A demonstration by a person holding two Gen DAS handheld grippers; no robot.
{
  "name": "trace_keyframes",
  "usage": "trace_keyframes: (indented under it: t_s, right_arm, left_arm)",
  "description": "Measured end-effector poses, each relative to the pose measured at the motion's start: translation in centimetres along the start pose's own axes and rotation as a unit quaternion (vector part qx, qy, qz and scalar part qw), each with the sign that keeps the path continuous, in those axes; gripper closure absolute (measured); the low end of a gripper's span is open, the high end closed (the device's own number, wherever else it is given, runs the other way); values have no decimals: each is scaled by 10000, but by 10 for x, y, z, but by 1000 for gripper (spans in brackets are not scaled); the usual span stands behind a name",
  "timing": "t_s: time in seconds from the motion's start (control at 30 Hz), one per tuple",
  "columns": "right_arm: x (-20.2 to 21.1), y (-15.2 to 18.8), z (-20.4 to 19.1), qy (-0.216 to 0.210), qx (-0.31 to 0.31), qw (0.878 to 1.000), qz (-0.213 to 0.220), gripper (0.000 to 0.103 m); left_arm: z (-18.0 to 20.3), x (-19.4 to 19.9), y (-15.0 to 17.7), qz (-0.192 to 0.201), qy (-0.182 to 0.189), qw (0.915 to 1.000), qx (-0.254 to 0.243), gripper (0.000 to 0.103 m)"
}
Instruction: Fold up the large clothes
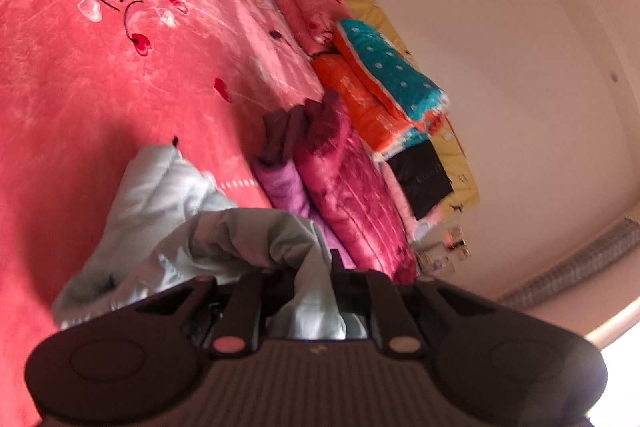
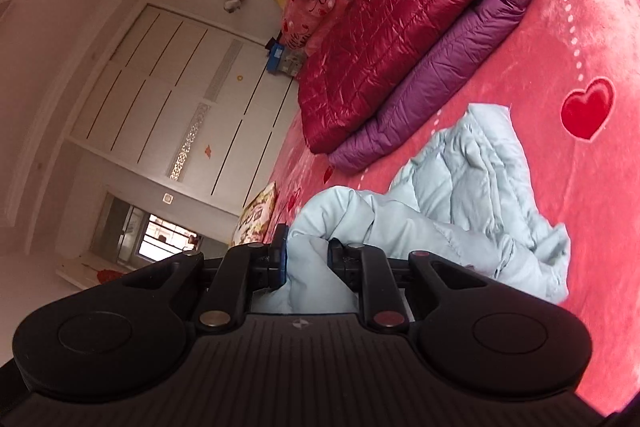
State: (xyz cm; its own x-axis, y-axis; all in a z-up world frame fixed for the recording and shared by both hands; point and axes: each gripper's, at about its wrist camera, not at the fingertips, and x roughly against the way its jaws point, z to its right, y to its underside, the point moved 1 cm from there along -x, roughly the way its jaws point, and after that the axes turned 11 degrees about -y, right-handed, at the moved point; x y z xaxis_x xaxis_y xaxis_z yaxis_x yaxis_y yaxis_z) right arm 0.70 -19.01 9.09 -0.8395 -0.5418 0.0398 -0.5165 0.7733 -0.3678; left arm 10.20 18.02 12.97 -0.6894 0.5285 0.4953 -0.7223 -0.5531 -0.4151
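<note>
The left claw [image 1: 296, 269] is pressed together on a bunch of the pale blue quilted jacket [image 1: 160, 195]. From this pinch the cloth hangs down and to the left in the left wrist view, and it ends crumpled on the pink bed cover [image 1: 100, 67]. To the right of it lie a purple jacket [image 1: 280, 183] and a dark red jacket [image 1: 348, 187], close but not touching the blue one as far as I can see.

The right claw [image 2: 306, 259] is also closed, pinching a thick fold of the same jacket [image 2: 472, 179]. Here the loose part spreads to the right of the claw, over the bed cover [image 2: 580, 227].

So both claws hold one edge, and the body of the jacket lies in front of and below them. I judge the next move must carry this edge over that body.
</note>
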Motion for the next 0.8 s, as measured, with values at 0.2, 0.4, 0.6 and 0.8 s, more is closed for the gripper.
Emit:
trace_keyframes:
  t_s: [0.2,0.4,0.6,0.8]
  right_arm:
    - [-38,-19,49,243,-454,9982,306,82]
    - [-60,-22,80,461,-647,9959,443,76]
    - [-65,-28,90,307,-734,9949,626,28]
    - [-65,-44,85,174,-539,9945,877,3]
  left_arm:
    - [-14,-47,-19,-4,-331,9992,207,94]
    - [-28,-81,-27,-3,-593,9975,394,94]
    - [-31,-90,-36,189,-654,9956,650,63]
    - [-22,-74,-47,780,-635,9932,583,42]
